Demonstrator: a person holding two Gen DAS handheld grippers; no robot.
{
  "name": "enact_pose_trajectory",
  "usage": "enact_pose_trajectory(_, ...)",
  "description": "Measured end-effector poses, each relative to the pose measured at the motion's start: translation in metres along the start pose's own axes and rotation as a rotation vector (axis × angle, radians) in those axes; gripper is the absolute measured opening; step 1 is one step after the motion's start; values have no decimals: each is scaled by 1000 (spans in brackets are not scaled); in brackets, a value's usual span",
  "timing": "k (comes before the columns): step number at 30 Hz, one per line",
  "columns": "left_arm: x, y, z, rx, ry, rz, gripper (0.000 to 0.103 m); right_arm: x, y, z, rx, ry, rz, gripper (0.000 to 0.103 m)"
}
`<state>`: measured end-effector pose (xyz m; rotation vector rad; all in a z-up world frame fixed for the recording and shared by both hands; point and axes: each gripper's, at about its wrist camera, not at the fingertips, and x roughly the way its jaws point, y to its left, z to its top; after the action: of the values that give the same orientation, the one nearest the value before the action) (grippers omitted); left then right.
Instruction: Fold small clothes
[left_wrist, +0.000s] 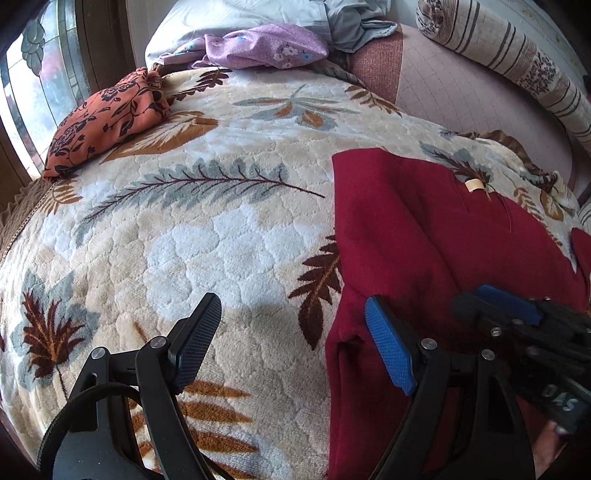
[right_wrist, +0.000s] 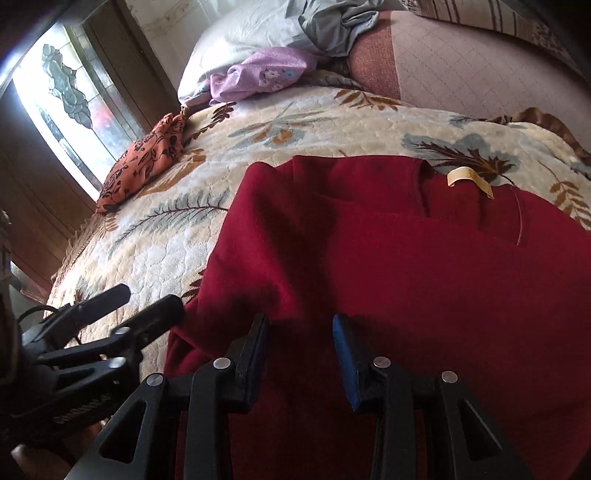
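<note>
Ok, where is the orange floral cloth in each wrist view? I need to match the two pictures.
Left wrist view: the orange floral cloth lies upper left, on the leaf-print blanket by the window.
Right wrist view: the same cloth sits left of centre, above and left of the red garment.
Shared landmark: the cream label at the red garment's far edge.

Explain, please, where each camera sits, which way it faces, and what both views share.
Left wrist: on the left gripper, looking down at the leaf blanket; its open jaws show, the right gripper beside.
Right wrist: on the right gripper, over the red garment; jaws apart, nothing between.
Shared: red garment, blanket, orange cloth, purple cloth.
</note>
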<state>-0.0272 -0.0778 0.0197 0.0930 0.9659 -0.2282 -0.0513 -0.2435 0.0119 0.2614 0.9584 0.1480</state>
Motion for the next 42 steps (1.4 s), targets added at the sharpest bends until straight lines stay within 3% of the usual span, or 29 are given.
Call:
enact_pose_trajectory(3,2,-3,1,-2,-3,6,81,-33,-19,-2,14,-56,-38,43)
enact_pose_trajectory(7,-1,0,2,-20,-11,-3,81,-86,-82,-4,61,-161,-280,60)
enact_pose_trajectory(10,-1,0,3,-21,-13,-3,81,-110,-148,-4,179,-169,-488,61)
enact_pose_trajectory(12,-1,-1,3,-19,-14,2,81,-116,-187,-6,260,-151,-546,61)
enact_pose_trajectory(14,1,-3,3,-16,-15,6,81,-113,-213,-8,317,-113,-542,61)
enact_pose_trajectory(15,1,-3,3,-15,-15,8,81,-109,-222,-10,331,-99,-514,58)
enact_pose_trajectory(18,1,-3,4,-22,-18,7,81,-98,-228,-11,320,-59,-451,17)
enact_pose_trajectory(20,0,-2,4,-26,-19,3,81,-100,-215,-9,240,-79,-485,9)
enact_pose_trajectory(24,4,-4,3,-16,-5,4,81,-115,-208,-9,195,-171,-568,8)
enact_pose_trajectory(28,4,-4,2,-14,-2,8,81,-99,-216,-12,209,-87,-611,8)
enact_pose_trajectory(31,0,-2,2,-19,-6,10,81,-106,-212,-12,221,-91,-638,10)
enact_pose_trajectory(34,-1,-2,1,-21,-3,6,81,-119,-192,-6,246,-159,-580,15)
enact_pose_trajectory(36,-1,-2,1,-16,-6,11,81,-115,-165,0,208,-192,-424,18)
enact_pose_trajectory(39,0,-1,0,-22,-2,4,81,-85,-114,17,130,-151,-183,18)
enact_pose_trajectory(42,0,1,0,-34,5,-7,81,-45,-60,33,33,-132,-60,18)
